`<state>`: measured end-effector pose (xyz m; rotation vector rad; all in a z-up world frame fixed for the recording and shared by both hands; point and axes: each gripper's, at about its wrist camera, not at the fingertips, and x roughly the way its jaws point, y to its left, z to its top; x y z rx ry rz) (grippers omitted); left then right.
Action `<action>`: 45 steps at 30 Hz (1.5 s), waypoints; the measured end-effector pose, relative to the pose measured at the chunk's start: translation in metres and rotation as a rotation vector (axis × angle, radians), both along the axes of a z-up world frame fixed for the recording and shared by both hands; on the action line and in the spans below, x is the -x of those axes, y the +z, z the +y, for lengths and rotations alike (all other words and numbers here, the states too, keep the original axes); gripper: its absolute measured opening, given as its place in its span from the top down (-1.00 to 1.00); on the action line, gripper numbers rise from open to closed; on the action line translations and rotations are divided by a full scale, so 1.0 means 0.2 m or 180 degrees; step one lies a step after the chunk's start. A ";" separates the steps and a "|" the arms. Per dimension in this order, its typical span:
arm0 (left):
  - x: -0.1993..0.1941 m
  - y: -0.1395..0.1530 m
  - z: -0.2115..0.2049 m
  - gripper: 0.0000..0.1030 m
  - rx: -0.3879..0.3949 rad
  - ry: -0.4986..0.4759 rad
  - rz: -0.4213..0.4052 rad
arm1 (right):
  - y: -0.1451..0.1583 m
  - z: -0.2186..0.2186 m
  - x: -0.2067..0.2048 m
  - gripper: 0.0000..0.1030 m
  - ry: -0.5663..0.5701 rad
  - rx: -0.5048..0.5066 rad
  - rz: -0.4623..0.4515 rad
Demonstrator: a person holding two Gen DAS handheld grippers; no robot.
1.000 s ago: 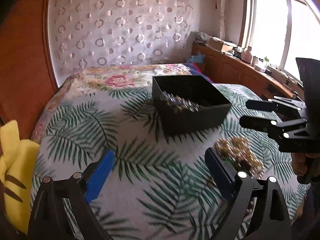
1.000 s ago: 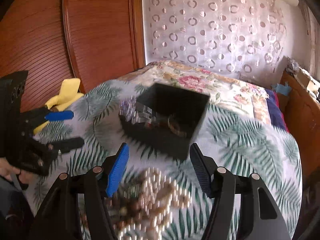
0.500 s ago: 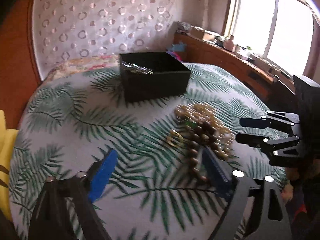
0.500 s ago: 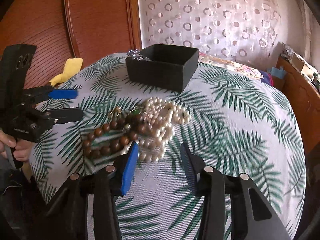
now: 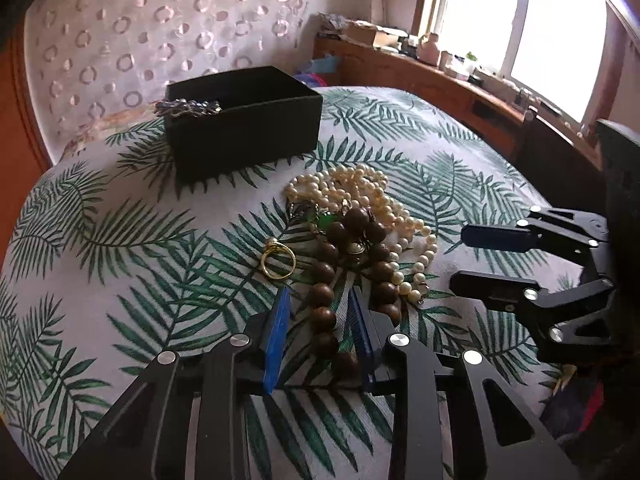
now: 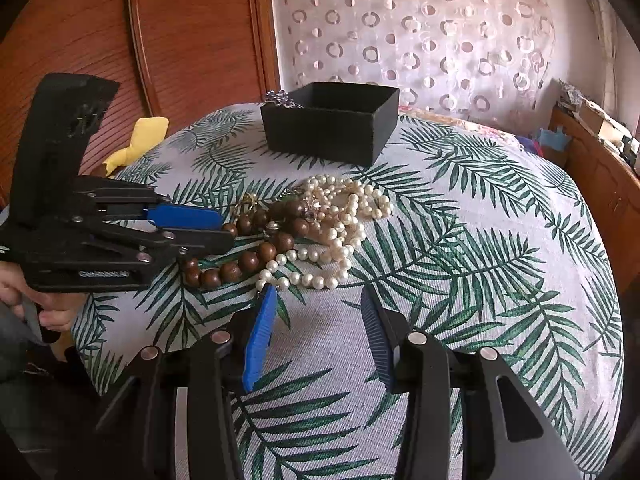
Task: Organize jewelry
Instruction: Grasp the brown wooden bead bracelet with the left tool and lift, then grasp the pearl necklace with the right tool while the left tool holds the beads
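A pile of jewelry lies on the palm-leaf cloth: a brown wooden bead strand (image 5: 326, 292) (image 6: 248, 260), a pearl necklace (image 5: 360, 192) (image 6: 344, 216) and a gold ring (image 5: 279, 263). My left gripper (image 5: 320, 312) (image 6: 222, 228) is half closed, its fingers on either side of the wooden beads, not clamped. My right gripper (image 6: 316, 312) (image 5: 464, 256) is open and empty, just short of the pearls. A black box (image 5: 244, 128) (image 6: 332, 120) stands behind the pile with a silver chain (image 5: 188, 107) over its rim.
The cloth covers a rounded table (image 6: 500, 240). A yellow cloth (image 6: 140, 140) lies at its far left edge. A wooden sideboard (image 5: 440, 84) with clutter runs under the window. Wood panelling (image 6: 180, 40) stands behind.
Both grippers have moved in low toward the jewelry pile. My left gripper has narrowed around the wooden bead strand. My right gripper has come up to the pearls and stays open.
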<state>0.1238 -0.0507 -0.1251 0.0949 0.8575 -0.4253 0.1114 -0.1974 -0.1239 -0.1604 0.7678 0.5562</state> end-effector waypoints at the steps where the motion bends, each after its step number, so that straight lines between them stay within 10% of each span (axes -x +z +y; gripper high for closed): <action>1: 0.00 0.00 -0.01 0.45 -0.0028 0.0002 -0.0009 | 0.00 0.00 0.00 0.10 -0.0003 -0.0004 -0.0002; 5: -0.01 -0.01 -0.03 0.76 -0.0096 -0.0006 -0.0034 | 0.00 0.00 0.01 0.10 0.0018 0.0006 -0.0015; 25: 0.27 0.35 0.16 0.76 0.0371 0.0196 -0.0606 | 0.00 0.00 -0.01 0.10 0.0008 -0.0009 0.0049; 45: 0.30 0.35 0.23 0.76 0.0446 0.0281 -0.0619 | -0.01 0.24 -0.10 0.44 0.0325 0.0236 0.0298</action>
